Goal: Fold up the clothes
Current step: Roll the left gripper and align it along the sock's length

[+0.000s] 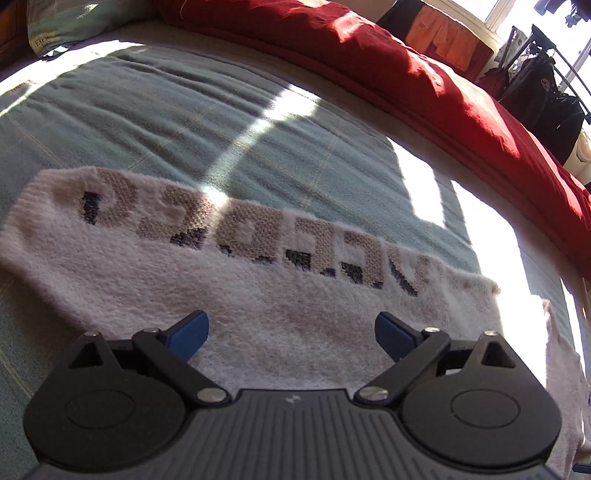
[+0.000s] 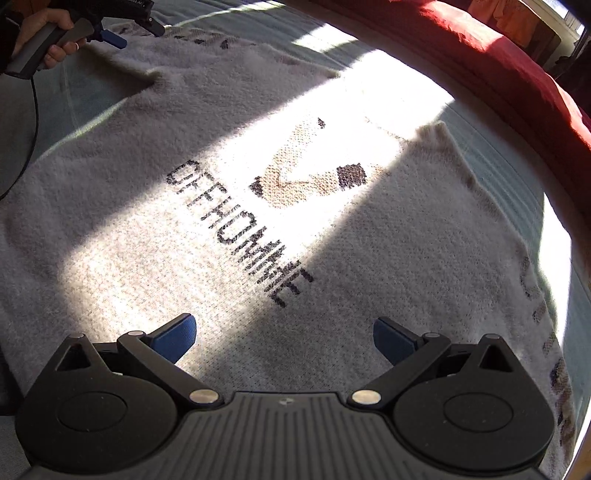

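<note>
A fuzzy white knit sweater (image 2: 229, 221) with dark lettering lies spread flat on the bed. Its sleeve (image 1: 184, 258), with tan and dark letters, stretches across the left wrist view. My left gripper (image 1: 291, 332) hovers open just above the sleeve, blue pads wide apart, nothing between them. My right gripper (image 2: 284, 339) stands open over the sweater's body near the lettering, holding nothing. In the right wrist view, the left gripper (image 2: 114, 35) shows at the top left, held by a hand (image 2: 44, 29).
A green-grey plaid bedspread (image 1: 166, 122) lies under the sweater. A red duvet (image 1: 406, 74) runs along the far side. A pillow (image 1: 66, 22) sits at the far left. Dark clothes (image 1: 543, 96) hang by the window. A cable (image 2: 31, 129) trails at the left.
</note>
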Motion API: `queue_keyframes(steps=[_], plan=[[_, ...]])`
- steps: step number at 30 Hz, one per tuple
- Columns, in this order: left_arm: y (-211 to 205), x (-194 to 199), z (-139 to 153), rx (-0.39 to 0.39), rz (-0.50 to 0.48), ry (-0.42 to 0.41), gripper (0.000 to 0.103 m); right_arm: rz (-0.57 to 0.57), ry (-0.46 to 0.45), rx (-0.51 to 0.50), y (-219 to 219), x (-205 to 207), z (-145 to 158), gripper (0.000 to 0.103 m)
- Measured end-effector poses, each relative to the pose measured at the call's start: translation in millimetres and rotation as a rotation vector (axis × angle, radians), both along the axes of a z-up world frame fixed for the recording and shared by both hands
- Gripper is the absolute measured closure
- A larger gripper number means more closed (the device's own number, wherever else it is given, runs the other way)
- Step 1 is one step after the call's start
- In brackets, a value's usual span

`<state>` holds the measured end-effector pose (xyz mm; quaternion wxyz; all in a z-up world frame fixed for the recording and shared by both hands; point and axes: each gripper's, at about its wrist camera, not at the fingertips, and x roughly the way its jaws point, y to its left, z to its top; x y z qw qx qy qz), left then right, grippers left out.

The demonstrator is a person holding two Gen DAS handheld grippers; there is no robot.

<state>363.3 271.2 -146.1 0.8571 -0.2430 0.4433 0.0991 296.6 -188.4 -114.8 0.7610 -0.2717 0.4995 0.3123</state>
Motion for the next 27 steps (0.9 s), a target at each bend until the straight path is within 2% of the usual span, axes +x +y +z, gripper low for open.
queue_keyframes(steps=[4, 10, 13, 16, 19, 23, 27], plan=[[2, 9, -10, 0.011, -0.021, 0.009, 0.007, 0.020, 0.009, 0.014, 21, 8, 5, 0.000], [29, -8, -9, 0.069, 0.035, 0.031, 0.007, 0.004, 0.006, 0.014, 43, 18, 6, 0.000], [41, -9, -1, 0.038, 0.065, 0.002, 0.007, -0.017, 0.009, 0.025, 55, 24, 6, 0.000], [44, 0, 0, -0.001, 0.049, -0.029, 0.007, -0.039, 0.011, 0.037, 67, 29, 6, 0.000], [49, 7, -7, 0.014, 0.015, -0.007, 0.007, -0.024, 0.011, 0.039, 79, 32, 7, 0.000], [71, -5, -13, 0.034, 0.058, 0.000, 0.007, 0.036, 0.007, 0.032, 96, 31, 10, 0.000], [94, -18, -5, 0.068, 0.127, -0.008, 0.007, 0.062, 0.000, 0.019, 106, 35, 10, 0.000]])
